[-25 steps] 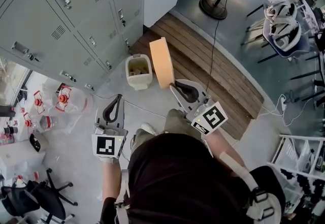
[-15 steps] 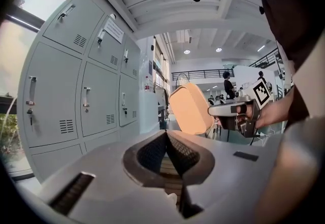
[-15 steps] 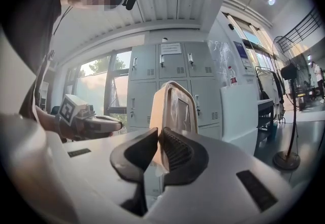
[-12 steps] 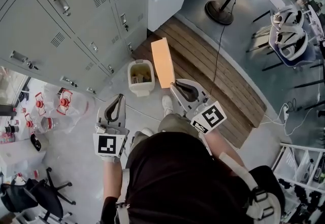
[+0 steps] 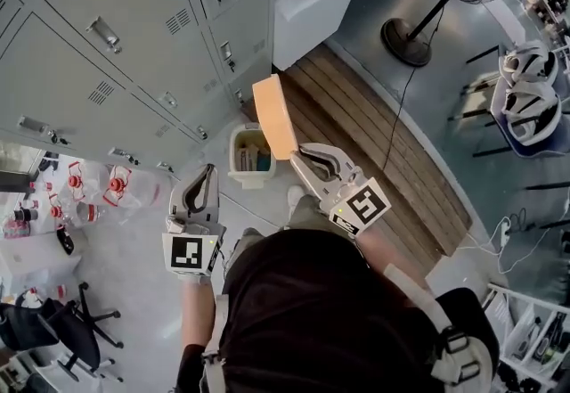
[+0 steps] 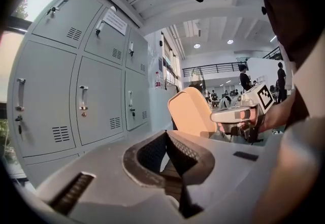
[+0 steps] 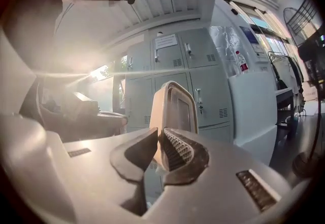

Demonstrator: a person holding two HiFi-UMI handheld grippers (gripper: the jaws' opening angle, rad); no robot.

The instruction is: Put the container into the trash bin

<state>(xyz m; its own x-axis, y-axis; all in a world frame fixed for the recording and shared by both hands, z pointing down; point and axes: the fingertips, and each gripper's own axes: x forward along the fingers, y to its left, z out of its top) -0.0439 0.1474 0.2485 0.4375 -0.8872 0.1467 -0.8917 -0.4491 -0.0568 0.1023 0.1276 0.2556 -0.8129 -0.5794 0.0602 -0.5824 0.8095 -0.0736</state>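
Head view: right gripper (image 5: 299, 154) jaws clamp container (image 5: 274, 115) nr bin (image 5: 244, 179).

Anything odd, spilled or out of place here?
Nothing spilled or damaged. The flat orange plastic container is held on edge, pinched at its rim by the right gripper. The small cream trash bin by the grey lockers already holds rubbish.
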